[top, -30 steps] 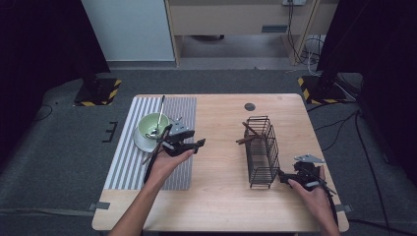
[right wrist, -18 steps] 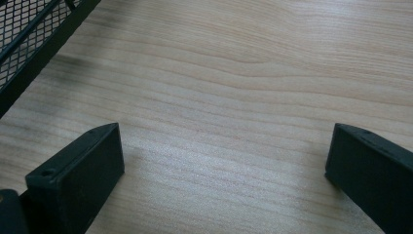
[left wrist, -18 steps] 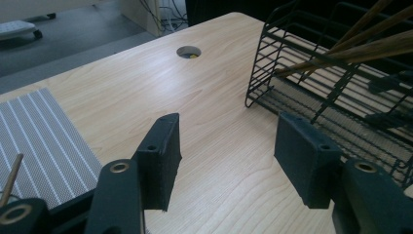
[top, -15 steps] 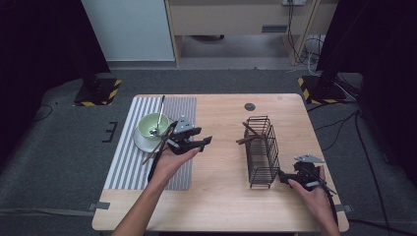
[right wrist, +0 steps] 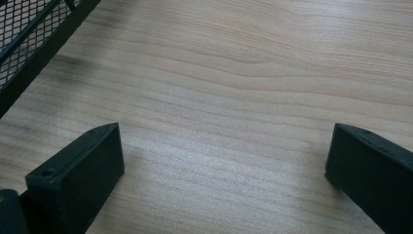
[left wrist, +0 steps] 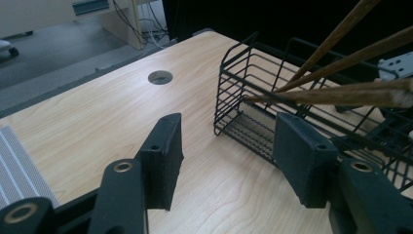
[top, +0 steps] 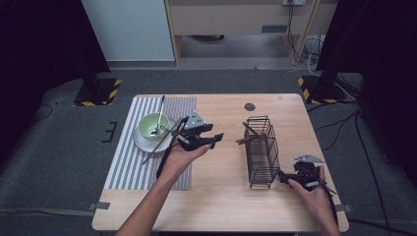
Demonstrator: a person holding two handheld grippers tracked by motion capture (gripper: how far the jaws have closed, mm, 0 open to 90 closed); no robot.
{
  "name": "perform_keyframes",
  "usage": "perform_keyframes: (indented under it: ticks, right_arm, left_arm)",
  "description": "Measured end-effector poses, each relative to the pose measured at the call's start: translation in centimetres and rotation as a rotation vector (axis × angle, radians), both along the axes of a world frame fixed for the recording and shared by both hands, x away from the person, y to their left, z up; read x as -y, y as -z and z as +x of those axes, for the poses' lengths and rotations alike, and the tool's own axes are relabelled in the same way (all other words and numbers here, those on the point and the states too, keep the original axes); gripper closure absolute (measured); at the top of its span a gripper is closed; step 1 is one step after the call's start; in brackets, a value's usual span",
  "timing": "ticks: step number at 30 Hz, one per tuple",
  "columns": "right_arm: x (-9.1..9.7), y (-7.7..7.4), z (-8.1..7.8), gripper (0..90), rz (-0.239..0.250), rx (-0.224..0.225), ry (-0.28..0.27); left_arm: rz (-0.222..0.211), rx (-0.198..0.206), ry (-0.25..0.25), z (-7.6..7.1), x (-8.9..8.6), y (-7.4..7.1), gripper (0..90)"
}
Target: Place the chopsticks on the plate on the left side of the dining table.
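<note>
Three light, stiff, slick wooden chopsticks (left wrist: 341, 95) propped in the wire basket (top: 263, 152) on the bench (top: 221, 196): pinch mid-shaft, crosswise, firmly. Left tongs (top: 216, 139) empty, half-spread, just been narrowing; right tongs (right wrist: 224, 161) gaping, empty, beside basket.

Empty tongs (left wrist: 225, 161), just closing a little, face a wire basket (left wrist: 311, 92) holding wooden chopsticks (left wrist: 341, 61).

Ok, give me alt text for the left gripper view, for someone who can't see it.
Two black fingers of the left gripper stand apart with nothing between them, above a light wooden table. Just beyond them stands a black wire basket, with brown wooden chopsticks leaning over its rim. A round dark hole sits in the tabletop further back.
</note>
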State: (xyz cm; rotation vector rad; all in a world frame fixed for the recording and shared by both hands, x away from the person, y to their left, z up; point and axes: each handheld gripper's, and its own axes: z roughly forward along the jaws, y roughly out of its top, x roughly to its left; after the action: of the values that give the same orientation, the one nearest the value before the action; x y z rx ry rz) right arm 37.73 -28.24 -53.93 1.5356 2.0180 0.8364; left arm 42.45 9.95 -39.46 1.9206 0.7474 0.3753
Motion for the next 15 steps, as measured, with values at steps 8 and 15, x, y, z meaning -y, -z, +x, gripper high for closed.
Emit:
perform_keyframes:
  ticks: [8, 15]
  right_arm:
    - [0.0, 0.0, 0.0, 0.6, 0.0, 0.0, 0.0]
    - [0.0, 0.0, 0.0, 0.6, 0.0, 0.0, 0.0]
  left_arm:
    - [-0.016, -0.001, 0.04, 0.0, 1.0, -1.2, 47.7]
    - [-0.042, -0.015, 0.076, 0.2, 1.6, -2.3, 48.6]
